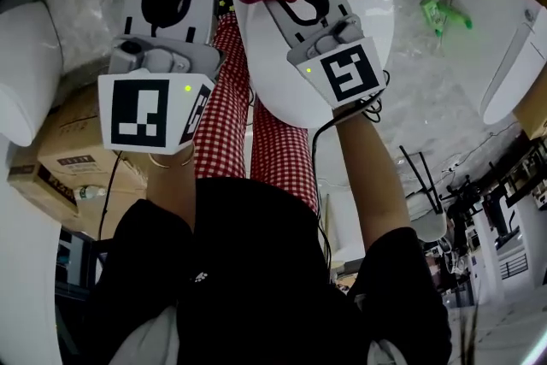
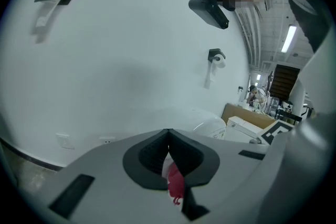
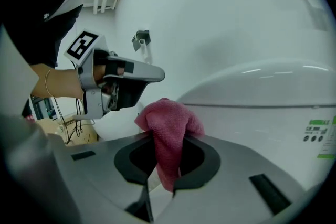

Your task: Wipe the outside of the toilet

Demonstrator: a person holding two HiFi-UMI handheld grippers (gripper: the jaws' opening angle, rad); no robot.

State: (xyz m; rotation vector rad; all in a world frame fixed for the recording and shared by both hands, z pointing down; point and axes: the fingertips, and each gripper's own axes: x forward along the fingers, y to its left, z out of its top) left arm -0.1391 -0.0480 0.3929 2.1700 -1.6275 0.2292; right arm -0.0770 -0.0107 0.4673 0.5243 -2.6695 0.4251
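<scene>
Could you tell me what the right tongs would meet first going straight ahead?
Most likely the toilet, with the pink cloth in the right tongs touching first; depth is unclear.

- The cloth (image 3: 168, 128) clamped in my right gripper (image 3: 165, 140) has a rough, knit-like weave and a matt look.
- The toilet (image 3: 262, 92) shell is smooth and glossy, like glazed ceramic.
- My gripper's body looks like matt grey plastic; its pads (image 3: 131, 157) are dull black.
- At the lower left of the head view, a box (image 1: 64, 154) looks like plain brown cardboard.
</scene>
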